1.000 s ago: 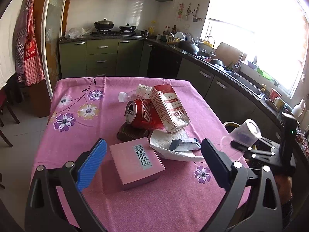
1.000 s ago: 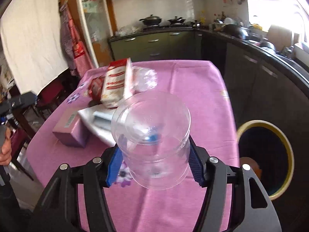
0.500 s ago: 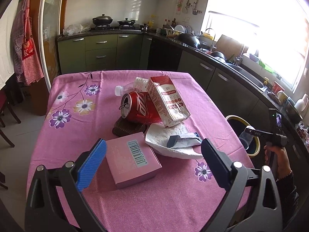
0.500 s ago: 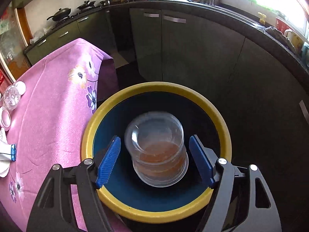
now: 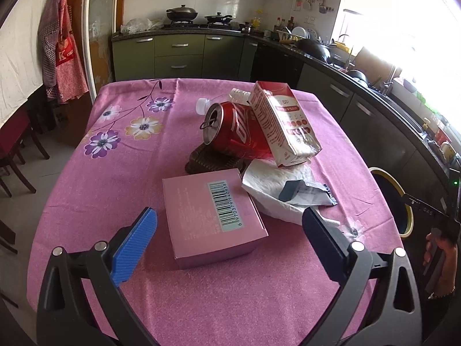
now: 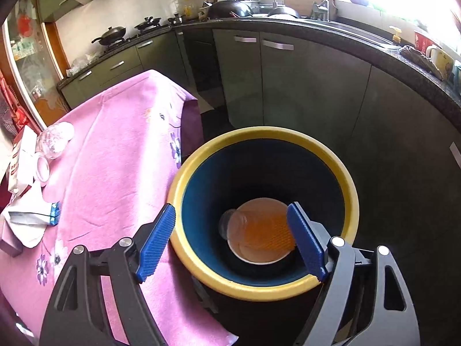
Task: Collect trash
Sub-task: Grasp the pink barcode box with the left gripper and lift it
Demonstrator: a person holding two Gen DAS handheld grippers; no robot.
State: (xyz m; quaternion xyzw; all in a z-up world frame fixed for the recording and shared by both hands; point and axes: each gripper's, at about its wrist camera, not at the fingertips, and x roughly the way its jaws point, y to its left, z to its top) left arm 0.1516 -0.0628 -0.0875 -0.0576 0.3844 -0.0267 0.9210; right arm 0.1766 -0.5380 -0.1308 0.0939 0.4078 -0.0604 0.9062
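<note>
My right gripper (image 6: 230, 243) is open and empty above the yellow-rimmed bin (image 6: 198, 161). The clear plastic cup (image 6: 230, 225) lies at the bin's bottom. My left gripper (image 5: 229, 240) is open and empty, hovering at the near side of the pink box (image 5: 207, 213). On the pink tablecloth (image 5: 129, 167) behind it lie a red can (image 5: 233, 132), a red-and-white carton (image 5: 283, 124), a clear bottle (image 5: 236, 96), a white wrapper (image 5: 276, 190) and a dark woven coaster (image 5: 207, 161). The bin's rim also shows in the left wrist view (image 5: 403, 199).
Green kitchen cabinets (image 5: 178, 54) and a counter with pans (image 5: 181, 14) run behind and to the right. A red chair (image 5: 14, 144) stands left of the table. The person's hand holding the right gripper (image 5: 440, 248) is at the table's right edge.
My right gripper swung from over the table to above the bin and opened. The clear cup dropped from it to the bin's bottom. My left gripper moved slightly closer to the pink box.
</note>
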